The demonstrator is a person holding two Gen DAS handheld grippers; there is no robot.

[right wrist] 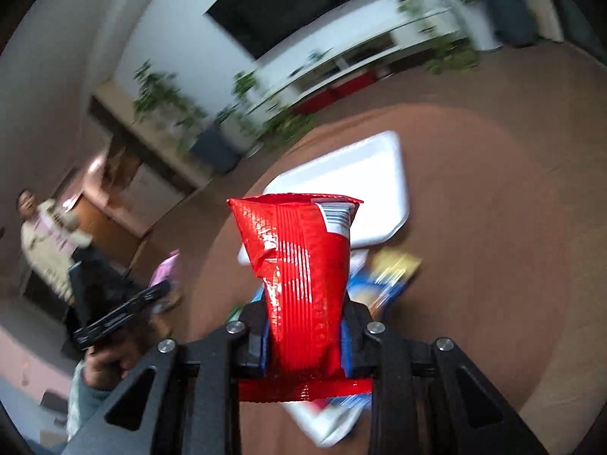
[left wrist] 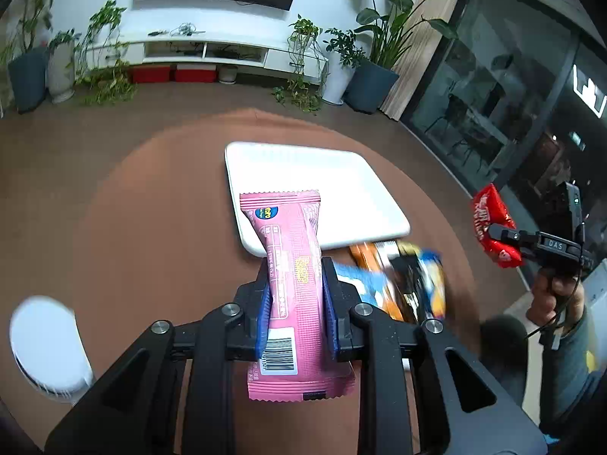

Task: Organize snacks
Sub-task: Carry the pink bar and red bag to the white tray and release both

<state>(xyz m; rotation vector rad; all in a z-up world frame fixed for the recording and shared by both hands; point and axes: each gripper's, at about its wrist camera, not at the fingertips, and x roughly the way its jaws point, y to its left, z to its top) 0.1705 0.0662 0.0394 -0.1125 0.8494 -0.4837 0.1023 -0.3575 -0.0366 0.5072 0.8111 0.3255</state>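
Note:
My left gripper [left wrist: 296,271] is shut on a pink snack pack [left wrist: 292,242], held lengthwise above the round brown table with its far end over the near edge of the white tray [left wrist: 303,163]. My right gripper [right wrist: 307,311] is shut on a red snack pack [right wrist: 299,250], also lifted, with the tray [right wrist: 364,174] beyond it. In the left wrist view the right gripper [left wrist: 497,235] hangs off to the right with the red pack [left wrist: 489,208]. In the blurred right wrist view the left gripper [right wrist: 163,288] and pink pack [right wrist: 165,269] are at the left.
Several loose snack packs [left wrist: 398,280] lie in a pile just in front of the tray, blurred [right wrist: 383,276]. A white round object [left wrist: 45,345] sits at the table's left edge. A person [right wrist: 45,239] stands far off. Plants and a TV shelf line the far wall.

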